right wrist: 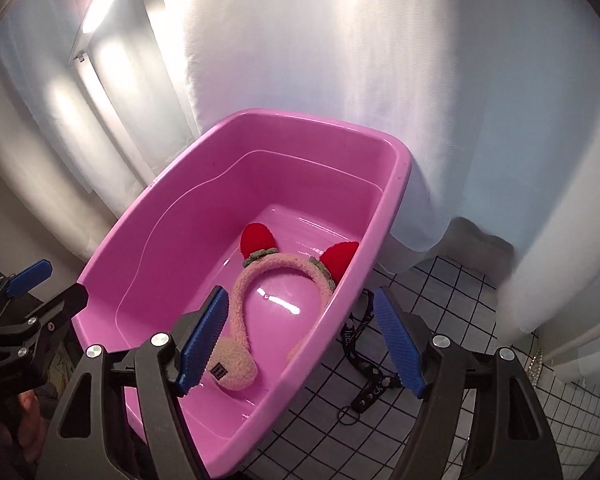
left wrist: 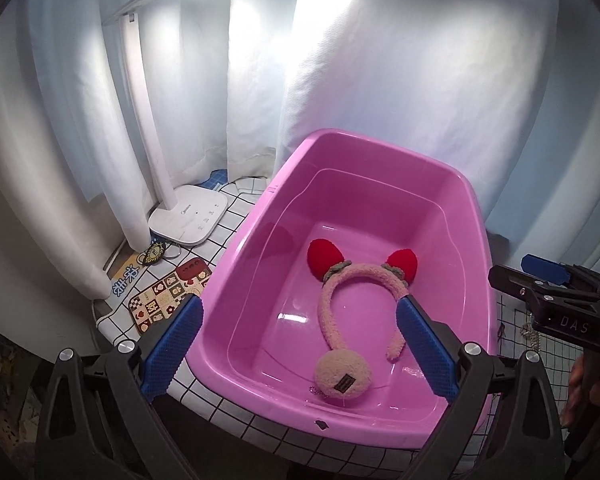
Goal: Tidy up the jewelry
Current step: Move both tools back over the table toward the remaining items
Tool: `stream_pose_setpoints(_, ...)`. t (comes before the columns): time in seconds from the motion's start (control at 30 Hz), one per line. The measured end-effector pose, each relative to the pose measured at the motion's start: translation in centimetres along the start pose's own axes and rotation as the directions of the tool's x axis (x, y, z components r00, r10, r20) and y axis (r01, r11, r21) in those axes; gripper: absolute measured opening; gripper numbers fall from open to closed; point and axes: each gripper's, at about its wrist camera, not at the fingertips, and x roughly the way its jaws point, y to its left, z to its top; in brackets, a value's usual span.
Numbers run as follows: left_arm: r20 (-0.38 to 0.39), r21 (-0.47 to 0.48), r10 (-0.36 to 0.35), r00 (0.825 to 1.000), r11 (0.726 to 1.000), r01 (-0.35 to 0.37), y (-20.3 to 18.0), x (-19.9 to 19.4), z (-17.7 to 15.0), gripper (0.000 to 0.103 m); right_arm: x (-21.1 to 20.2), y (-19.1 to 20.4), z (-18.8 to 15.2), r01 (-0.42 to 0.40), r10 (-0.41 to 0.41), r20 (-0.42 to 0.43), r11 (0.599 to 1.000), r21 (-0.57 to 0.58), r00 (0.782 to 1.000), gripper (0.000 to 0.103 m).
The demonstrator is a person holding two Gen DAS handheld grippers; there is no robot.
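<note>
Fluffy earmuff headband (left wrist: pixel 342 304) lies in pink tub (left wrist: pixel 256 216): light, soft, springy; best gripped mid-arch. Left gripper (left wrist: pixel 300 344), right gripper (right wrist: pixel 300 340) fingers spread, empty.

1 pink tub (left wrist: pixel 284 184), 1 fluffy headband (left wrist: pixel 348 304) with 2 red ears, and 1 lamp (left wrist: pixel 188 216) are counted.

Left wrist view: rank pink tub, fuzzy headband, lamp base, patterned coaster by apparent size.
1. pink tub
2. fuzzy headband
3. lamp base and patterned coaster: look about alike, and they sit at different distances, so unranked.
</note>
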Motion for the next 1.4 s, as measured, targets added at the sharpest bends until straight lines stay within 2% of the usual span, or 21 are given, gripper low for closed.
stream_pose_setpoints(0.1, 0.021, -0.004, -0.021, 1.000, 1.000, 0.021, -1.4, -1.2, -0.8, 0.096, -3.1, -2.3, -3.8, 0.017, -0.019, 0.031, 0.998, 0.059, 0.999, 0.072)
stream_pose_setpoints(0.23, 0.044, 0.006, -0.037, 0.998, 0.999, 0.036, -4.2, -2.8, -2.3, 0.096, -6.6, -6.9, -9.6, 0.113, -0.118, 0.028, 0.985, 0.129, 0.993, 0.072)
stream_pose_setpoints(0.47, 0.030, 0.052, -0.093, 0.995, 0.994, 0.092, -10.5, -5.0, -7.2, 0.097, -12.9, -16.7, -19.7, 0.268, -0.272, -0.029, 0.916, 0.298, 0.962, 0.072)
stream_pose_setpoints(0.53, 0.021, 0.069, -0.112, 0.993, 0.991, 0.110, -12.3, -5.5, -9.0, 0.097, -14.0, -18.6, -22.1, 0.286, -0.287, -0.046, 0.900, 0.328, 0.957, 0.072)
stream_pose_setpoints(0.67, -0.004, 0.111, -0.132, 0.991, 0.985, 0.132, -15.8, -6.2, -12.7, 0.097, -15.4, -21.4, -26.3, 0.265, -0.265, -0.053, 0.888, 0.375, 0.963, 0.072)
stream_pose_setpoints(0.87, -0.074, 0.109, -0.129, 0.989, 0.985, 0.137, -18.7, -5.0, -17.4, 0.097, -14.7, -21.8, -29.5, 0.207, -0.204, -0.049, 0.910, 0.358, 0.978, 0.072)
stream_pose_setpoints(1.0, -0.130, 0.109, -0.100, 0.986, 0.987, 0.115, -20.0, -3.1, -19.5, 0.097, -13.6, -21.9, -31.3, 0.186, -0.177, -0.060, 0.907, 0.378, 0.982, 0.072)
stream_pose_setpoints(1.2, -0.135, 0.168, -0.071, 0.988, 0.981, 0.093, -21.1, 0.0, -20.4, 0.097, -12.2, -22.1, -32.4, 0.200, -0.203, -0.040, 0.883, 0.425, 0.978, 0.072)
stream_pose_setpoints(1.4, -0.134, 0.217, -0.095, 0.986, 0.968, 0.122, -21.4, 4.5, -19.9, 0.097, -9.3, -21.5, -32.7, 0.214, -0.220, -0.041, 0.859, 0.466, 0.975, 0.072)
